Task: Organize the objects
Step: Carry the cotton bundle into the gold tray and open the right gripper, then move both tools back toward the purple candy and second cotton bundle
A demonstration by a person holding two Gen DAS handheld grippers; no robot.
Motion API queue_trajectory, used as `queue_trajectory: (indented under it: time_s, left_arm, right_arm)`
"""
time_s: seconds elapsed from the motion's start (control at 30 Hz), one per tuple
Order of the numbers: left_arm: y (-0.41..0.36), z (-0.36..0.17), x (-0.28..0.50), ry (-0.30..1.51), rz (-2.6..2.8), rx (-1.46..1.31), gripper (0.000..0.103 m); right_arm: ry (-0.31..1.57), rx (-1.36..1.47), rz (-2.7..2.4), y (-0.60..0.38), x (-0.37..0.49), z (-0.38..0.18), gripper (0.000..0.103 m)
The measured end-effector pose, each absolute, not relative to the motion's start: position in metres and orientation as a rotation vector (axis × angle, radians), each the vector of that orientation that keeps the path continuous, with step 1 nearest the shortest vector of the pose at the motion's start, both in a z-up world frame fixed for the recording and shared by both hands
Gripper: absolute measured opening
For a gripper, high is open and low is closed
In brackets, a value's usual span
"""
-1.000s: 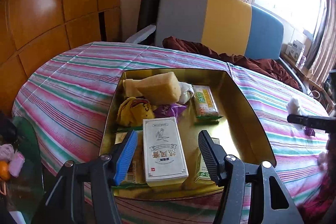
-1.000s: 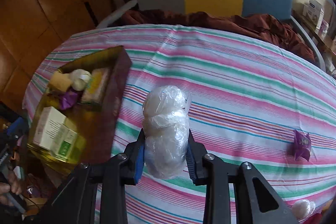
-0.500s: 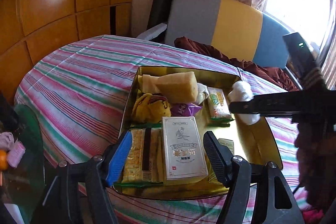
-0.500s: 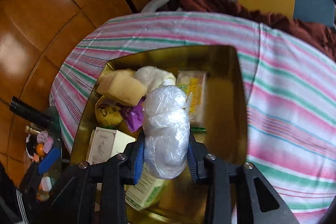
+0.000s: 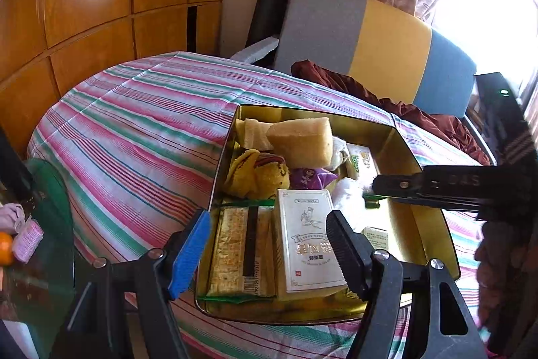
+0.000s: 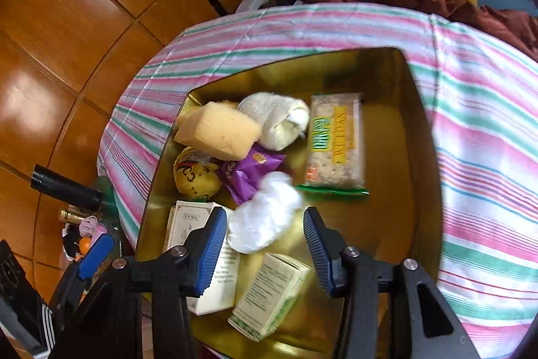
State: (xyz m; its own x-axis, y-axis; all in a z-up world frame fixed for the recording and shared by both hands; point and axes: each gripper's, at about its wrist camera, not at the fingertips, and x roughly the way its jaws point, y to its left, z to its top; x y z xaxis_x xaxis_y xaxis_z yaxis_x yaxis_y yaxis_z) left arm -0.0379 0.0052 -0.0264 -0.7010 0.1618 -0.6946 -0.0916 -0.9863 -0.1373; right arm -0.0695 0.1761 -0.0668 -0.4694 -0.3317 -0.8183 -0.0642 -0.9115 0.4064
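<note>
Now the right gripper (image 6: 264,244) hangs over the shallow gold metal tin (image 6: 423,157) on the striped pink, green and white cloth (image 6: 487,157). Its jaws have just been opening, and the blurred white plastic-wrapped bundle (image 6: 265,217) sits between the blue pads without either pad touching it, released above the tin's floor. Only the right wrist view shows this gap on both sides; from the left wrist view the same bundle (image 5: 348,190) is a small white patch half hidden behind the right gripper's black finger (image 5: 420,184).

Inside the tin, the right view shows a yellow sponge block (image 6: 218,133), a cream cloth roll (image 6: 275,120), a purple wrapper (image 6: 248,170) and a green-and-yellow cracker packet (image 6: 336,140) beyond the bundle. The left view alone shows a long cracker pack (image 5: 235,251) beside a white printed box (image 5: 307,241) at the tin's near end. The left gripper (image 5: 269,251) stands open over these two, gripping nothing.
</note>
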Motion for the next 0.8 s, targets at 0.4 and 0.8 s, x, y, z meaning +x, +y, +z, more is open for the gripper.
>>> queue_trajectory:
  time_s: [0.4,0.8]
  left_arm:
    - [0.036,-0.012,-0.024,-0.033,2.734,-1.087,0.072]
    - [0.096,-0.007,-0.013,0.111,2.614,-1.044,0.072]
  right_arm:
    - [-0.529,1.493,-2.704,0.241,0.007,-0.044,0.048]
    - [-0.782,1.587,-2.960,0.378,0.103,-0.038,0.048]
